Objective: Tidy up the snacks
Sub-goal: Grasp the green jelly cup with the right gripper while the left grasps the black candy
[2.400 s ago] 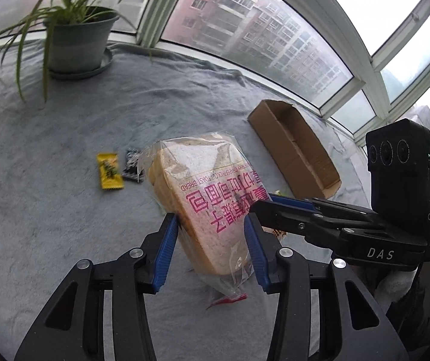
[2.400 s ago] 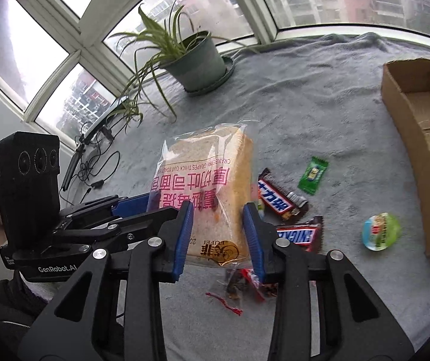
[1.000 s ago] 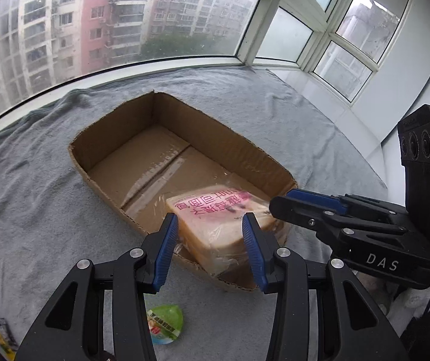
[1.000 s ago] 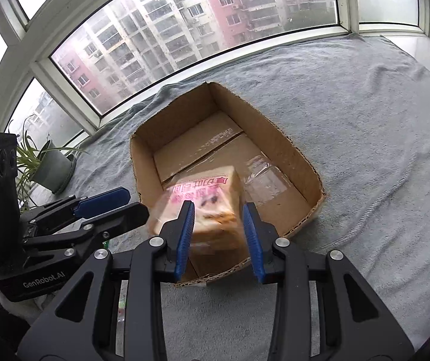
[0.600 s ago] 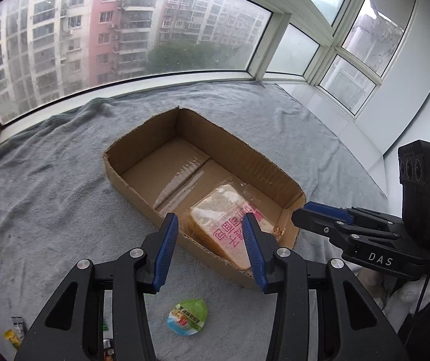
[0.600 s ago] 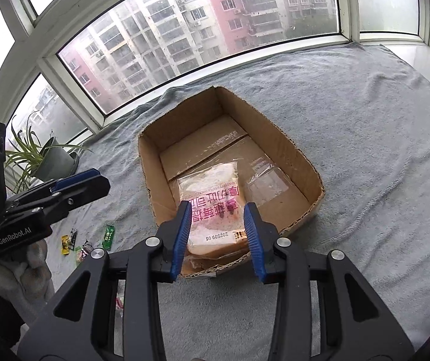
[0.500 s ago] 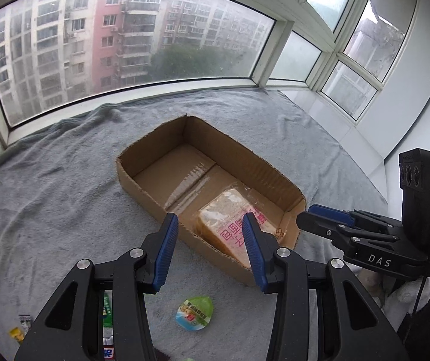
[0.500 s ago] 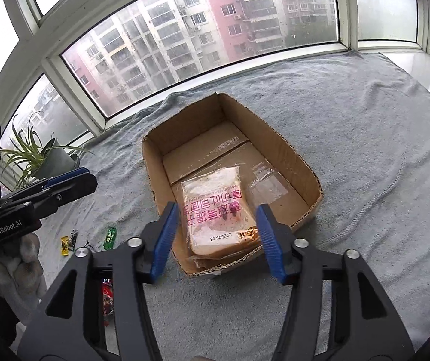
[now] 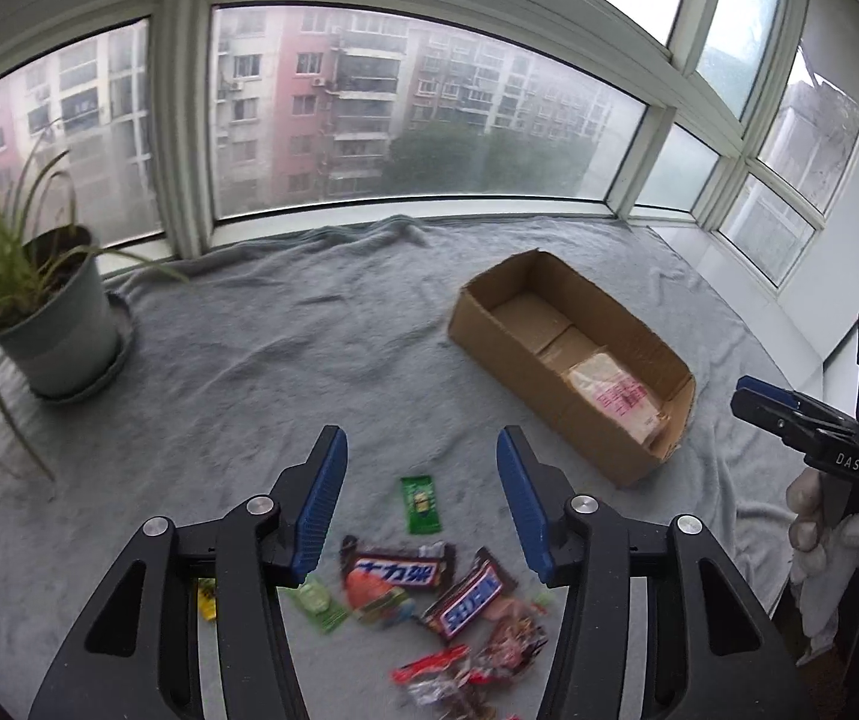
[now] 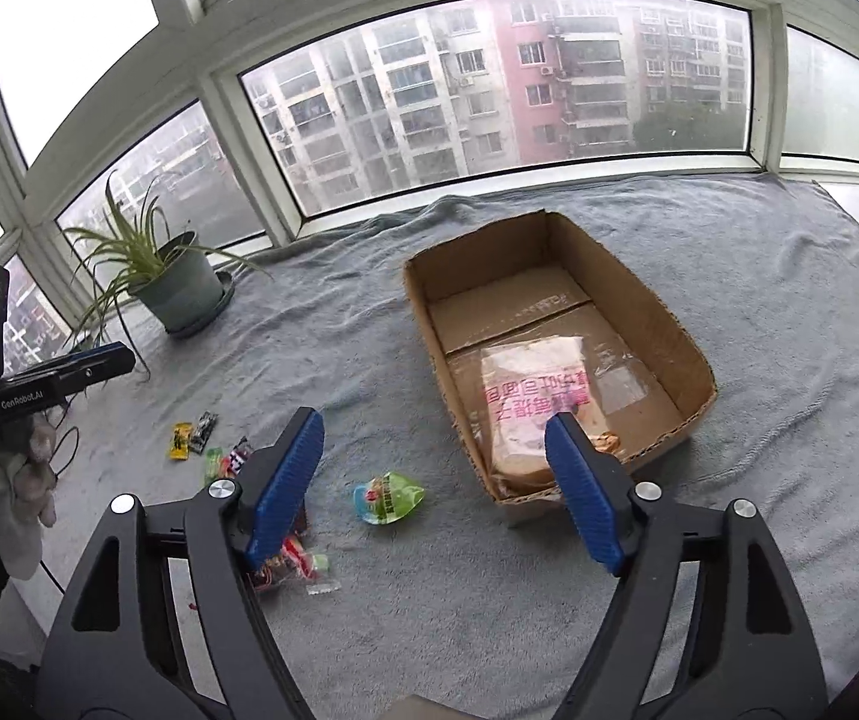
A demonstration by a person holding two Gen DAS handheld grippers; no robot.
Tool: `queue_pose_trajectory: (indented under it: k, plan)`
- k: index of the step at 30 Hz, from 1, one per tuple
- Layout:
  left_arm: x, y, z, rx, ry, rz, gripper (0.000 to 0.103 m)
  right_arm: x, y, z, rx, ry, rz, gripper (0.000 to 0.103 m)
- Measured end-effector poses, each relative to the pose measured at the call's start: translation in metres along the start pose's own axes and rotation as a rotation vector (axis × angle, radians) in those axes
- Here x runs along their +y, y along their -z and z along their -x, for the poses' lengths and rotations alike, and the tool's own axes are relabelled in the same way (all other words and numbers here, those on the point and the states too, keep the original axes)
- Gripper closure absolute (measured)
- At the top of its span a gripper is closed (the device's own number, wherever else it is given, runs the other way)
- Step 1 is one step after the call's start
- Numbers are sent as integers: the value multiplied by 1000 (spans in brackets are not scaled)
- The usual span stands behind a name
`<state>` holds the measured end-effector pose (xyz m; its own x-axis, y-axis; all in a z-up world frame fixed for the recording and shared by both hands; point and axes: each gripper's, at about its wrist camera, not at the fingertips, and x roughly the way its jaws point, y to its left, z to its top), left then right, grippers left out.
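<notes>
Brown cardboard box (image 10: 657, 312) holds pink-lettered bagged bread (image 10: 534, 396); "DAS" right tongs (image 10: 432, 480) and "GenRobot.AI" left tongs (image 9: 420, 495) both just widened, empty; Snickers bar (image 9: 470, 597) at six o'clock.

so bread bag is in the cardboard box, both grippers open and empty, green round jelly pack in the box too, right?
Not quite: the jelly pack lies on the grey blanket outside the cardboard box, as the right wrist view shows. The bread bag is inside, and left gripper and right gripper are open, empty.
</notes>
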<state>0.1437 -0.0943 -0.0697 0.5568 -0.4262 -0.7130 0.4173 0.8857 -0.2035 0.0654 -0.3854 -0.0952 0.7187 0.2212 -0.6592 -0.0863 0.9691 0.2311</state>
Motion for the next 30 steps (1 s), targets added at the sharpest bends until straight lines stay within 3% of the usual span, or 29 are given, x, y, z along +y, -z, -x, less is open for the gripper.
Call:
queue_pose_trajectory:
  k: [10, 14, 21, 30]
  plan:
    - [79, 70, 28, 18, -149, 208, 52, 34, 46, -28, 95, -48, 3, 24]
    - [92, 92, 19, 45, -197, 245, 52, 43, 66, -46, 124, -11, 13, 25]
    - [96, 108, -5, 78, -235, 201, 52, 36, 78, -73, 152, 42, -37, 37]
    - [88, 95, -37, 91, -168, 145, 57, 38, 75, -102, 180, 80, -46, 45]
